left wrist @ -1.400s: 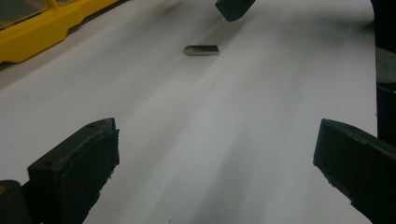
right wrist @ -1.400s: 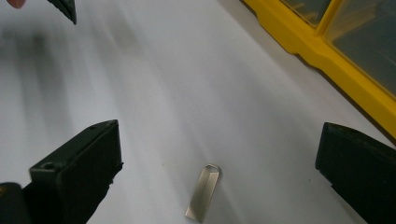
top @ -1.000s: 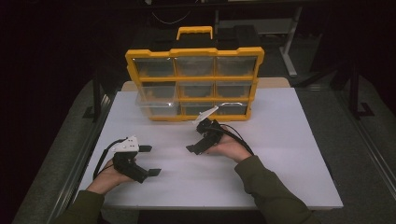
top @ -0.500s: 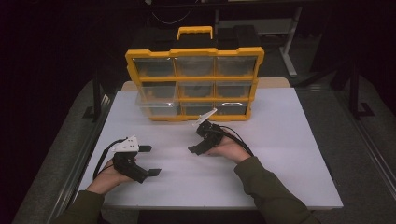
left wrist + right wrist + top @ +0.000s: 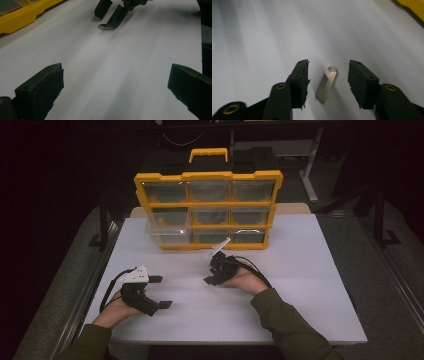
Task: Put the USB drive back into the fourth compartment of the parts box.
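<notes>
Right gripper (image 5: 328, 82): jaws just closing in, not yet pressing, metal USB stick (image 5: 326, 84) lying between them on white table (image 5: 310, 285), a little in front of yellow drawer case (image 5: 207, 210); pickup likely imminent. Stick: slim, silver, flat, loop at far end; possibly brushed finish, blurred. Left gripper (image 5: 115, 85): agape, holding nothing, nearer the person.

The high view looks forward and down on the white table (image 5: 300, 270), with the yellow organizer (image 5: 207, 210) at twelve o'clock. The left gripper view sits low and close over the tabletop, facing the right gripper (image 5: 110, 17) at twelve o'clock and the organizer at ten. The right gripper view looks steeply down, very near the table surface that all views share.
</notes>
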Demonstrator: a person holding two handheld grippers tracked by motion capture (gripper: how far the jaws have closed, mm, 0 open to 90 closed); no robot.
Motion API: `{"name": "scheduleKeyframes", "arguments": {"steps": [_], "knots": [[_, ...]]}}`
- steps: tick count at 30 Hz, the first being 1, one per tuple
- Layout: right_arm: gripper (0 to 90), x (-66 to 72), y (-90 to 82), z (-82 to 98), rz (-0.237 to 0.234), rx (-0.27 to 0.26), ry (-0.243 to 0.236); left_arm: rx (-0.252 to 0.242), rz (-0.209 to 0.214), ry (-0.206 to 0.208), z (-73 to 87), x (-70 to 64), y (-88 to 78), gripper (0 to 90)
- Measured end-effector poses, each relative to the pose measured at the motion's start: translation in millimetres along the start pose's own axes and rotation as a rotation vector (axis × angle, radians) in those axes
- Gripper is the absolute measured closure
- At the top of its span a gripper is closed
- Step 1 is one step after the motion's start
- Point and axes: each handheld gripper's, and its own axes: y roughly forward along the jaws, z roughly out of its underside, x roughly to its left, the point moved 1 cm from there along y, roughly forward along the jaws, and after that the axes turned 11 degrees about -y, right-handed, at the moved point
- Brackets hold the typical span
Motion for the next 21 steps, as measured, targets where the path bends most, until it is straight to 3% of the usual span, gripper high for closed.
{"name": "scheduleKeyframes", "arguments": {"steps": [6, 21], "knots": [[64.5, 0.4, 2.0, 1.0, -0.003, 0.026, -0.012, -0.002, -0.001, 0.000, 0.0, -0.3, -0.1, 0.0], [74.4, 1.0, 3.4, 2.4, -0.012, 0.044, -0.027, -0.004, -0.002, 0.000, 0.0, -0.4, -0.2, 0.0]]}}
